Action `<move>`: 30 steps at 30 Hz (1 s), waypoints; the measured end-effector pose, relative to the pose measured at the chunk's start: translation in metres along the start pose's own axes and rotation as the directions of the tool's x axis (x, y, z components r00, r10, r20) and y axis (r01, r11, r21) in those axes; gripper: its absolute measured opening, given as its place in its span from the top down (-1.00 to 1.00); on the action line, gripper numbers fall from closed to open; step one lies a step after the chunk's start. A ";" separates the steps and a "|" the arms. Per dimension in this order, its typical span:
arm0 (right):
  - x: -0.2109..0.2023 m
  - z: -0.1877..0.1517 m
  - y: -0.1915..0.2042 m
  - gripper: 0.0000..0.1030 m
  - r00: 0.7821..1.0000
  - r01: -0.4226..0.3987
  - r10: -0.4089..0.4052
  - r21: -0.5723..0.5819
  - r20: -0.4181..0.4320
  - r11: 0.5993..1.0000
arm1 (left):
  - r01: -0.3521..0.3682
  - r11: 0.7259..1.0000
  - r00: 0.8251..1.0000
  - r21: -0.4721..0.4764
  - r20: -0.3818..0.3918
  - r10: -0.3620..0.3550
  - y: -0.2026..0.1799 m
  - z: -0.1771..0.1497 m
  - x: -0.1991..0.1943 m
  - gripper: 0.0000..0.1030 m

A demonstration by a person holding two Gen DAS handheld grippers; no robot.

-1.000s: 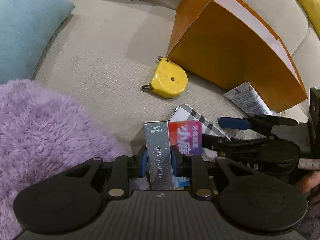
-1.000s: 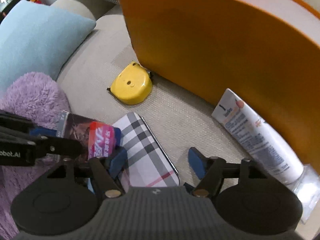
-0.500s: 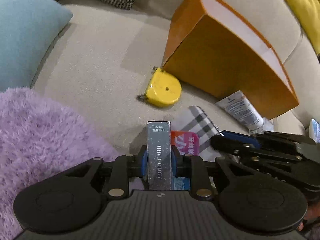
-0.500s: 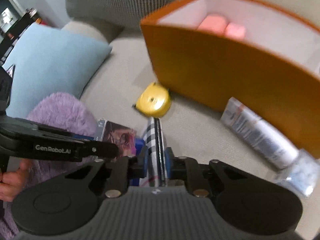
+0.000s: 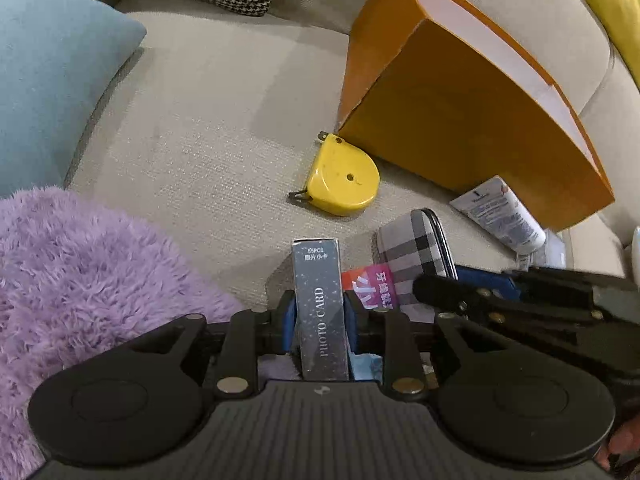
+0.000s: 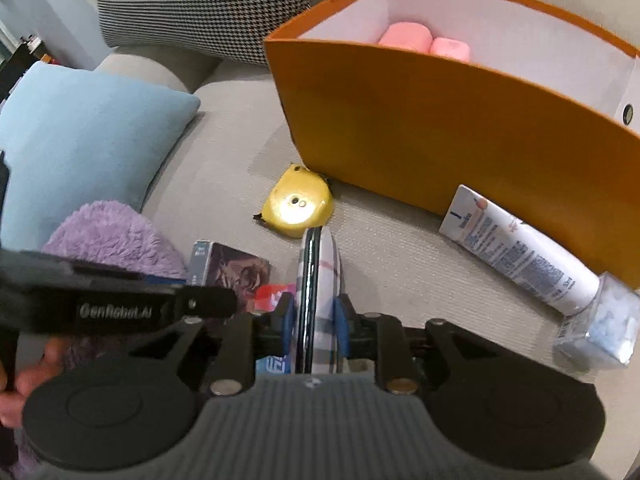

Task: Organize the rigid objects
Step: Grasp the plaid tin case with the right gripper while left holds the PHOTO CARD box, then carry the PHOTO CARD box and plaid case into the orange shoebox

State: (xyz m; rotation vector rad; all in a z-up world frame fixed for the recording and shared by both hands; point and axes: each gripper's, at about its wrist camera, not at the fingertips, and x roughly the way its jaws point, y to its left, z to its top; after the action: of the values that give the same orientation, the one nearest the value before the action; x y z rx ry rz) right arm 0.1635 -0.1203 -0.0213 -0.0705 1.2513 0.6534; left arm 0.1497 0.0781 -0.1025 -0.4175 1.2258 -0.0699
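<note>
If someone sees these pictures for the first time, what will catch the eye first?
Probably the big orange box at the back of the sofa, with pink things inside. In front of it lies a yellow tape measure, and nearer, each gripper has something between its jaws: a photo card box and a plaid-cased phone.

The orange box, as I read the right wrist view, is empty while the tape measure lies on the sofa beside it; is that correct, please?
Not quite: the orange box is not empty. The right wrist view shows two pink items inside it. The tape measure does lie on the sofa beside it.
</note>
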 end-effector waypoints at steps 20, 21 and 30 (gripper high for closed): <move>-0.033 -0.007 -0.006 0.59 0.989 0.038 -0.050 0.086 0.139 0.996 | 0.093 0.996 0.988 0.013 0.122 -0.094 -0.007 0.005 -0.038 0.51; -0.038 -0.005 -0.006 0.59 0.987 0.038 -0.051 0.086 0.152 0.996 | 0.103 0.994 0.986 0.019 0.132 -0.105 -0.007 0.007 -0.045 0.51; -0.096 0.021 -0.006 0.60 0.954 0.014 -0.037 0.079 0.299 0.997 | 0.197 0.974 0.947 0.108 0.237 -0.218 -0.037 0.041 -0.095 0.51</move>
State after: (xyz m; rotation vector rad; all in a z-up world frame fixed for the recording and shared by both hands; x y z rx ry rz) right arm 0.1697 -0.1570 0.0698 0.0738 0.9785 0.5694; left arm 0.1610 0.0812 0.0064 -0.4674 0.9259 -0.2421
